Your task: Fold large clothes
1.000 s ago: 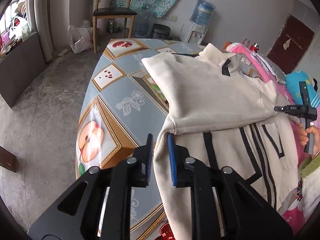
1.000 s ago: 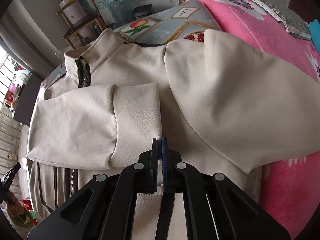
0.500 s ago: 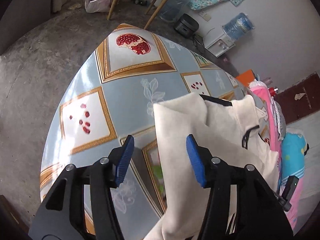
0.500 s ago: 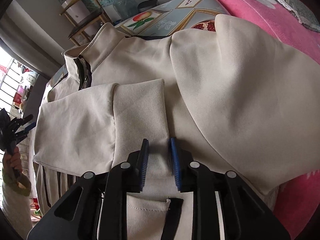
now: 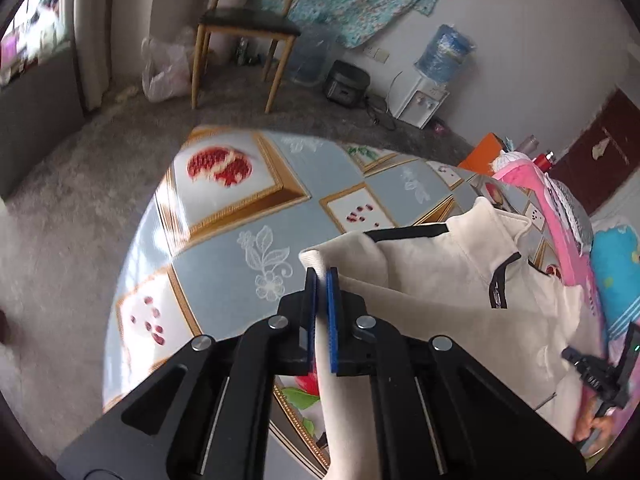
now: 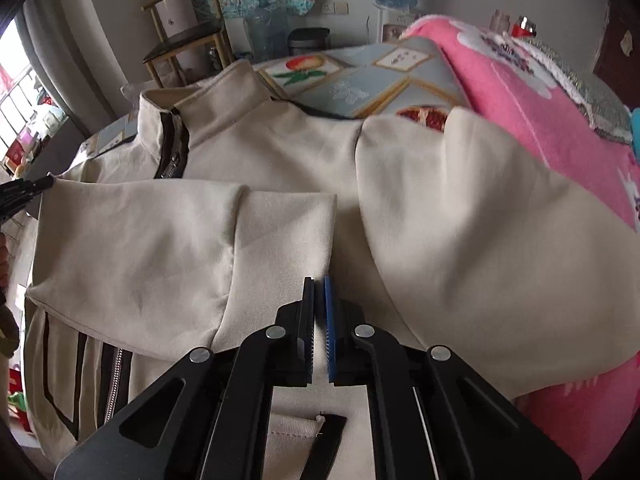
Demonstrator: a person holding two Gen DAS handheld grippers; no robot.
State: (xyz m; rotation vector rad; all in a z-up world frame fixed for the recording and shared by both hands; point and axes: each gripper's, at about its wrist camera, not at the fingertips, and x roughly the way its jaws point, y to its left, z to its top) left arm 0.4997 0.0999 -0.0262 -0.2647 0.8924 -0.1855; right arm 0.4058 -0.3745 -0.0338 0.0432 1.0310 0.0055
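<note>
A cream zip jacket (image 5: pixel 440 280) with dark trim lies front up on the table (image 5: pixel 224 264). My left gripper (image 5: pixel 321 272) is at its far left shoulder corner. Its jaws are closing, and the blue pads press on a fold of cream cloth running between them. In the right wrist view one sleeve lies folded across the chest, its cuff (image 6: pixel 288 232) flat. My right gripper (image 6: pixel 318 282) hovers just below that cuff's corner with its jaws closing to a slit. No cloth is pulled up between them. The other sleeve (image 6: pixel 460 220) spreads onto the pink blanket (image 6: pixel 520 92).
The table carries a blue and gold fruit-print cloth, bare on the left half. The pink blanket and a blue cushion (image 5: pixel 616 264) crowd the right side. On the floor behind the table stand a wooden chair (image 5: pixel 248 28) and a water dispenser (image 5: pixel 424 96).
The left gripper travelled from the jacket's lower edge to the shoulder corner, opened wide, then shut on the cloth there. The right gripper opened off the cuff and closed again.
</note>
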